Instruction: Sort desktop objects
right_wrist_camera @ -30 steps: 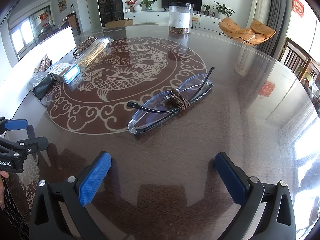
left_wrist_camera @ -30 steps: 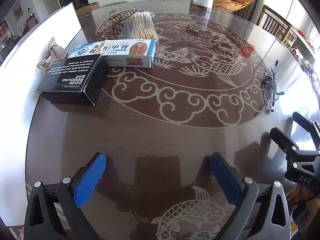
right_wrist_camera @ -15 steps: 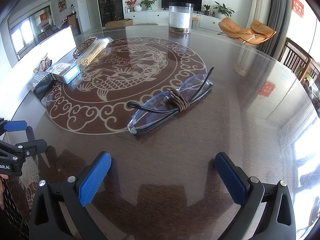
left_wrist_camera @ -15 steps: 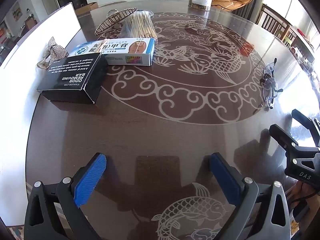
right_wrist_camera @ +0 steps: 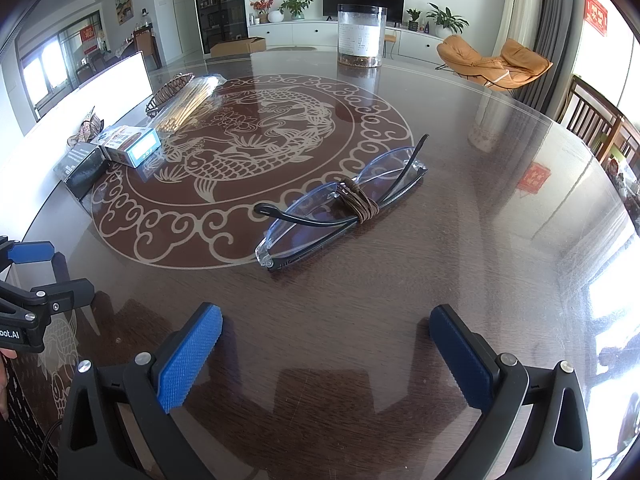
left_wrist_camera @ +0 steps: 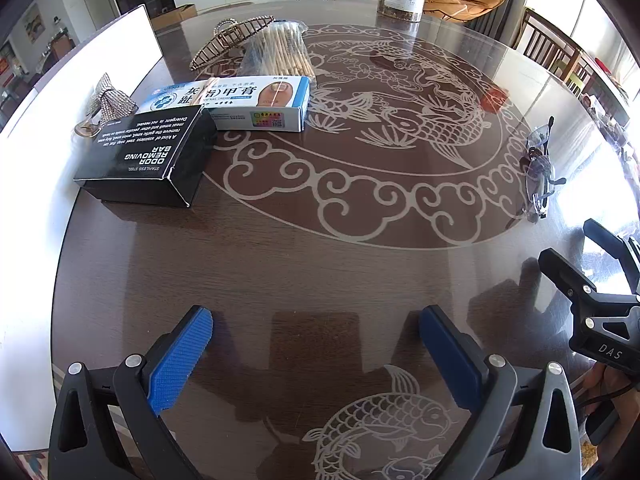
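Lying just ahead of the wide-open right gripper [right_wrist_camera: 326, 338], folded glasses [right_wrist_camera: 340, 204] on the surface [right_wrist_camera: 460, 240], left gripper [left_wrist_camera: 316, 340] likewise spread and empty, boxes nearer ahead-left than before.

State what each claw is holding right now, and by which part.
Nothing is held. The left claw and right claw are both open over the table; the glasses lie untouched.

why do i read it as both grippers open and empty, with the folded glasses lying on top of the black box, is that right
Not quite. The right wrist view shows the folded glasses lying on the bare table, far from the black box. The left gripper and right gripper are indeed open and empty.
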Motion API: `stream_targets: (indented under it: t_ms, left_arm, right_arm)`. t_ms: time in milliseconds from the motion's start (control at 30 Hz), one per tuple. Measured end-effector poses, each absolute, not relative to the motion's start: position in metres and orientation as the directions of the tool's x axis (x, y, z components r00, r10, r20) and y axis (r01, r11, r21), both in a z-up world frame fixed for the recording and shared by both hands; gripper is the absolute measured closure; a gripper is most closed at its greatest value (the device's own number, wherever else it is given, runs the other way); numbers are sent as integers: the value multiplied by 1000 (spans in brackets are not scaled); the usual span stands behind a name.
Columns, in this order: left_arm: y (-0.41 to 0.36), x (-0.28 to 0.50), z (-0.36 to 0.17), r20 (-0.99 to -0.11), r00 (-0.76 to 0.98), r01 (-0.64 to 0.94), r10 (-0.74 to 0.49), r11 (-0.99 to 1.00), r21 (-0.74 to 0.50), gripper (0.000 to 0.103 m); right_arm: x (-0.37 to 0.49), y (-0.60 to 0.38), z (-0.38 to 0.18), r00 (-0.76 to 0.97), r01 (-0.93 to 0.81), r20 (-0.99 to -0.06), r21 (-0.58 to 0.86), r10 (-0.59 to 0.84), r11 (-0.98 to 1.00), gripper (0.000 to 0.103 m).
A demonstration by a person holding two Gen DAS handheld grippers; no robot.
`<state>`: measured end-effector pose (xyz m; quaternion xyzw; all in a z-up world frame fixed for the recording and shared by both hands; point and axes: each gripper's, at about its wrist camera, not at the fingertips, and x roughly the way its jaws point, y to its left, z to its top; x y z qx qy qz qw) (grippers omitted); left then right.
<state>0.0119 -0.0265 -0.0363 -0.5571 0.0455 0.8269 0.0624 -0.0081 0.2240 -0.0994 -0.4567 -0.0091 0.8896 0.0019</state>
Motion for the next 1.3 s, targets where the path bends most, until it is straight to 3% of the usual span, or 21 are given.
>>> stream_targets:
  t_ms: [1300]
  left_arm:
    - [-39, 17, -32, -931, -365, -109, 33, -994, 7, 0]
  right_arm:
    - [-8, 224, -99, -583, 5, -812, -17, 11, -1000, 0]
